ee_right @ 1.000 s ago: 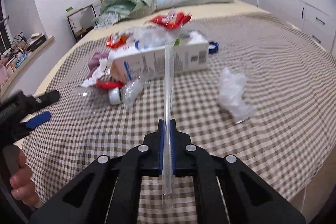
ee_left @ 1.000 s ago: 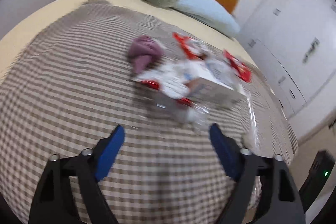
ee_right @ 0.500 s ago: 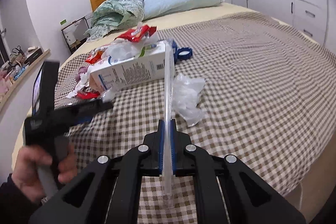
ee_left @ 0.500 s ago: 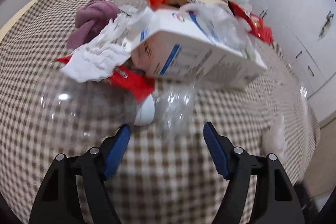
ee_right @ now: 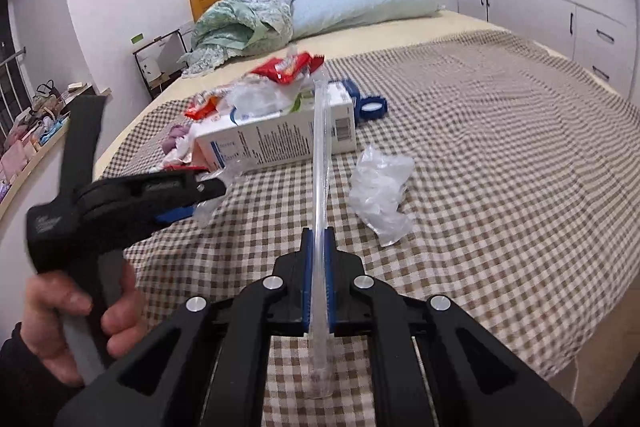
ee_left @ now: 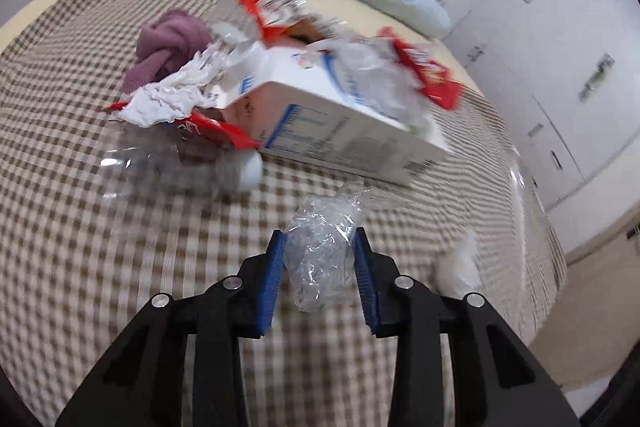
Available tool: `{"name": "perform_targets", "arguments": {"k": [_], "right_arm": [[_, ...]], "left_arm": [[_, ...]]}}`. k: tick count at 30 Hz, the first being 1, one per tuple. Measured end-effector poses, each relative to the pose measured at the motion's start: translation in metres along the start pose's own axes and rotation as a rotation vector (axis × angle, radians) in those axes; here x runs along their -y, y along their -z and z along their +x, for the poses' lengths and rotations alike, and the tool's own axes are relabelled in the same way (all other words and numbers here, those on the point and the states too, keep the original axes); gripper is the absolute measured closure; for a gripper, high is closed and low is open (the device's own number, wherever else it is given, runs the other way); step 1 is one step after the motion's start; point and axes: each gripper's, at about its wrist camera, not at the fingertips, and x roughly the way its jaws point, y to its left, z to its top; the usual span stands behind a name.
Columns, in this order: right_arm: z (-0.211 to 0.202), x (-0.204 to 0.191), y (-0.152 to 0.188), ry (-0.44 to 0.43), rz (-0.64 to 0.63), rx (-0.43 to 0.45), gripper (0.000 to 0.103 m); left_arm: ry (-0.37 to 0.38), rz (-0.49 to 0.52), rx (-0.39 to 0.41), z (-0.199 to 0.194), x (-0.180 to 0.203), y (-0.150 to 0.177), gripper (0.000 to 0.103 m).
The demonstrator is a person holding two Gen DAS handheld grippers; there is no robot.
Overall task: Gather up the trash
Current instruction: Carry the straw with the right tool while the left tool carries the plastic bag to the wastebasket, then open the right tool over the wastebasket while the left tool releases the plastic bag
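My left gripper (ee_left: pixel 318 247) is shut on a crumpled clear plastic wrapper (ee_left: pixel 320 247), just above the checked bedspread (ee_left: pixel 100 267). It also shows in the right wrist view (ee_right: pixel 208 199), at the left. My right gripper (ee_right: pixel 319 239) is shut on a long clear plastic tube (ee_right: pixel 320 163) that sticks out forward. Ahead lies a trash pile: a white carton (ee_left: pixel 340 123) (ee_right: pixel 280 135), red snack wrappers (ee_left: pixel 424 71) (ee_right: pixel 288 67), white crumpled paper (ee_left: pixel 168 95), and a clear bottle with a white cap (ee_left: pixel 248 169).
A purple cloth (ee_left: pixel 168 43) lies behind the pile. A crumpled white plastic bag (ee_right: pixel 380 191) (ee_left: pixel 460 263) lies right of the carton. A blue ring object (ee_right: pixel 372 105) sits behind the carton. Pillow (ee_right: pixel 360 3) and green blanket (ee_right: pixel 240 23) lie at the headboard. White wardrobes (ee_left: pixel 560 67) stand right.
My left gripper moved in to the pile, closed on the clear plastic wrapper and lifted it slightly back. My right gripper kept hold of the tube and shifted little.
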Motion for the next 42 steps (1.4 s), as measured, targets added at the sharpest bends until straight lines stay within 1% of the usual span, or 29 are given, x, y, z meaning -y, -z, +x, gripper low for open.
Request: {"name": "perform_targets", "arguments": {"k": [2,3,5,9,12,13,14,16,17,18,20,21,23,24,25,26,27,29,30,33,35,36,38,40,41,42], "right_arm": [[-0.019,0.007,0.002,0.015,-0.005,0.017,0.097],[-0.027,0.012,0.003,0.017,-0.002,0.020,0.097],[-0.042,0.021,0.007,0.026,0.002,0.023,0.097],[-0.088,0.061,0.020,0.079,-0.009,0.023,0.097],[-0.122,0.105,0.033,0.134,0.006,0.006,0.097],[-0.133,0.119,0.038,0.157,0.011,0.004,0.097],[-0.146,0.137,0.047,0.188,0.018,-0.003,0.097],[-0.165,0.167,0.065,0.239,0.036,-0.029,0.097],[-0.174,0.187,0.081,0.267,0.054,-0.061,0.097],[-0.178,0.200,0.093,0.282,0.070,-0.080,0.097],[-0.187,0.228,0.124,0.306,0.117,-0.138,0.097],[-0.188,0.247,0.148,0.325,0.143,-0.187,0.097],[-0.185,0.268,0.177,0.337,0.176,-0.247,0.097],[-0.177,0.284,0.203,0.339,0.209,-0.302,0.097],[-0.172,0.292,0.217,0.339,0.227,-0.330,0.097],[-0.165,0.303,0.234,0.329,0.250,-0.365,0.097],[-0.151,0.316,0.258,0.311,0.297,-0.420,0.097],[-0.134,0.330,0.284,0.290,0.347,-0.475,0.097],[-0.122,0.336,0.299,0.287,0.366,-0.505,0.097],[-0.088,0.350,0.329,0.301,0.383,-0.572,0.097],[-0.066,0.360,0.342,0.314,0.378,-0.606,0.097],[-0.049,0.364,0.348,0.329,0.373,-0.622,0.097],[-0.032,0.373,0.355,0.343,0.367,-0.621,0.097],[-0.011,0.379,0.362,0.362,0.361,-0.650,0.095],[-0.003,0.382,0.366,0.366,0.356,-0.656,0.089],[-0.004,0.383,0.371,0.369,0.349,-0.645,0.072]], "left_arm": [[0.002,0.040,0.038,-0.024,0.009,0.010,0.071],[0.000,0.054,0.052,-0.038,0.020,0.020,0.071],[0.007,0.070,0.066,-0.052,0.026,0.026,0.071],[0.036,0.142,0.113,-0.093,0.060,0.056,0.071],[0.096,0.197,0.100,-0.115,0.098,0.088,0.071],[0.115,0.224,0.090,-0.117,0.116,0.097,0.071],[0.141,0.268,0.076,-0.120,0.137,0.114,0.071],[0.184,0.329,0.046,-0.123,0.165,0.141,0.071],[0.205,0.357,0.025,-0.118,0.177,0.153,0.071],[0.236,0.398,-0.021,-0.111,0.198,0.175,0.071],[0.249,0.440,-0.082,-0.098,0.220,0.202,0.071],[0.254,0.466,-0.130,-0.086,0.233,0.219,0.071],[0.257,0.506,-0.224,-0.059,0.253,0.250,0.071],[0.253,0.520,-0.254,-0.050,0.260,0.263,0.071],[0.244,0.532,-0.291,-0.035,0.264,0.274,0.071],[0.228,0.545,-0.336,-0.020,0.270,0.288,0.071],[0.219,0.556,-0.361,-0.011,0.275,0.296,0.071],[0.180,0.565,-0.435,0.016,0.281,0.317,0.071],[0.166,0.560,-0.474,0.035,0.279,0.320,0.071],[0.126,0.573,-0.570,0.076,0.282,0.337,0.071],[0.091,0.590,-0.606,0.099,0.286,0.347,0.071],[0.081,0.594,-0.615,0.108,0.286,0.351,0.071],[0.063,0.612,-0.632,0.125,0.291,0.362,0.071],[0.031,0.632,-0.644,0.147,0.294,0.375,0.071],[0.026,0.635,-0.655,0.153,0.292,0.380,0.071],[0.013,0.640,-0.668,0.161,0.296,0.391,0.071]]}}
